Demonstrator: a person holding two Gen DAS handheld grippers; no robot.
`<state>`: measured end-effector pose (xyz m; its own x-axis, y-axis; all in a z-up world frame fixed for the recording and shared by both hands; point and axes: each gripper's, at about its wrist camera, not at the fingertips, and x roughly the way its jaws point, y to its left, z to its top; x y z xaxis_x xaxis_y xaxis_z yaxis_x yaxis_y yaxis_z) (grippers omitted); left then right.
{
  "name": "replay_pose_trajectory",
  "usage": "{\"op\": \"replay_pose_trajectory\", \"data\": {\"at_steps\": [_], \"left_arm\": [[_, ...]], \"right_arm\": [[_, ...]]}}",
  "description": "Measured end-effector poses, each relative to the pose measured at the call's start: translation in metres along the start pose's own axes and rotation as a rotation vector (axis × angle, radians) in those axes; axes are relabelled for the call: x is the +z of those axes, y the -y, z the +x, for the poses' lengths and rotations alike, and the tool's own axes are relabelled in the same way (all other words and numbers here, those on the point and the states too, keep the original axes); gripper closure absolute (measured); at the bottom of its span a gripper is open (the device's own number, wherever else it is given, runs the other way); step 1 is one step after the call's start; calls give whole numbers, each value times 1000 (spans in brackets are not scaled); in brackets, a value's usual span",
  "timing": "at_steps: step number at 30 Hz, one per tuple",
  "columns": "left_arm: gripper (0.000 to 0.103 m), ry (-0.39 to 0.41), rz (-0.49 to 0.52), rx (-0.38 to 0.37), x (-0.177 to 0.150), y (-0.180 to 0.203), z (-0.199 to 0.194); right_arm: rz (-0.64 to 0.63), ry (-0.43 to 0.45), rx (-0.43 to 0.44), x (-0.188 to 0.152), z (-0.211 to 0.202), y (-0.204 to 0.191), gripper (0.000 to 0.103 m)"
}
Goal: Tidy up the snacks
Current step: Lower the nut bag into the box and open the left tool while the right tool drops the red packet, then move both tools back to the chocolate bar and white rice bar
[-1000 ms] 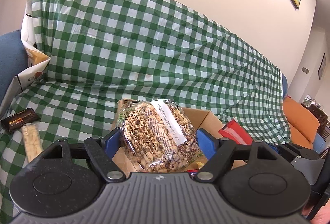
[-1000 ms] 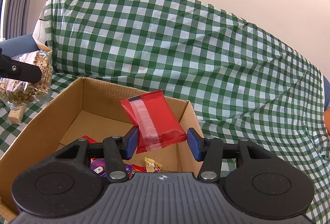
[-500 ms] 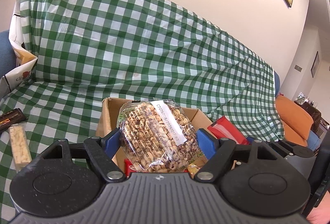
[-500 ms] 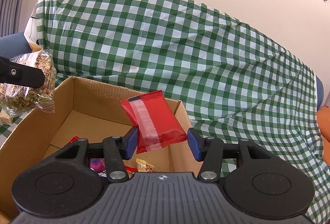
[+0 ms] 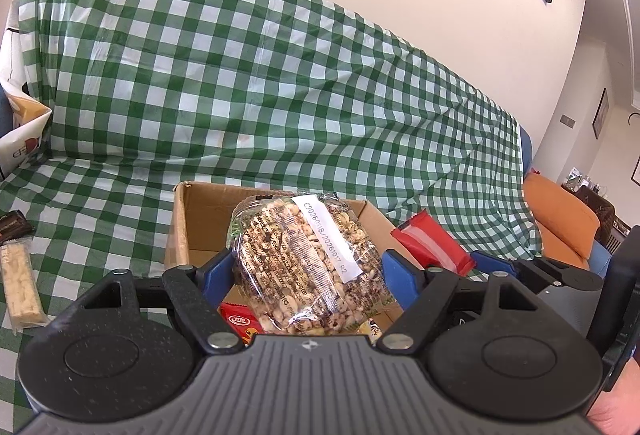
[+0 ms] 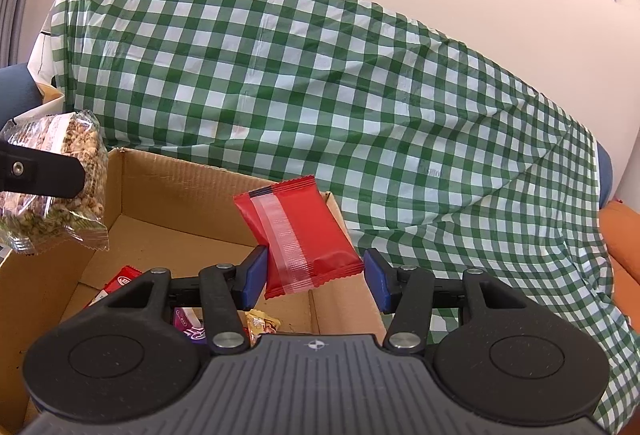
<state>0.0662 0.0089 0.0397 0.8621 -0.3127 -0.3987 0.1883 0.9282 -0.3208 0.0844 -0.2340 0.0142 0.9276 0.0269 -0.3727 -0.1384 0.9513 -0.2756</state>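
While a few snacks already lie inside the cardboard box (image 6: 168, 191), the left gripper (image 5: 308, 267) grasps a cereal bag (image 5: 304, 263) and the right gripper (image 6: 314, 271) a red packet (image 6: 298, 235) above it; two bars (image 5: 20, 275) wait outside.

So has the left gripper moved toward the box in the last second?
Yes. In the left wrist view the left gripper, shut on the cereal bag, has come over the box; the box's left wall now shows, and the bars on the cloth slid leftward.

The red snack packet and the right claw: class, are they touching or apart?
Touching. The right wrist view shows the right claw with both blue pads pressed against the red snack packet, holding it above the cardboard box.
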Motion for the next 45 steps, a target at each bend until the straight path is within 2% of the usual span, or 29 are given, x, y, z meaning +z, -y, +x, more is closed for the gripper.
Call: {"op": "replay_pose_trajectory", "data": {"at_steps": [33, 35, 37, 39, 45], "left_arm": [[21, -2, -4, -22, -5, 12, 13], [17, -1, 3, -33, -4, 15, 12], [11, -1, 25, -30, -5, 20, 13], [10, 11, 43, -18, -6, 23, 12], [10, 42, 15, 13, -4, 15, 8]], "right_arm": [[-3, 17, -17, 1, -2, -3, 49], [-5, 18, -15, 1, -2, -3, 49], [-5, 27, -21, 2, -3, -4, 45], [2, 29, -33, 2, -4, -3, 34], [26, 19, -34, 4, -2, -4, 33]]}}
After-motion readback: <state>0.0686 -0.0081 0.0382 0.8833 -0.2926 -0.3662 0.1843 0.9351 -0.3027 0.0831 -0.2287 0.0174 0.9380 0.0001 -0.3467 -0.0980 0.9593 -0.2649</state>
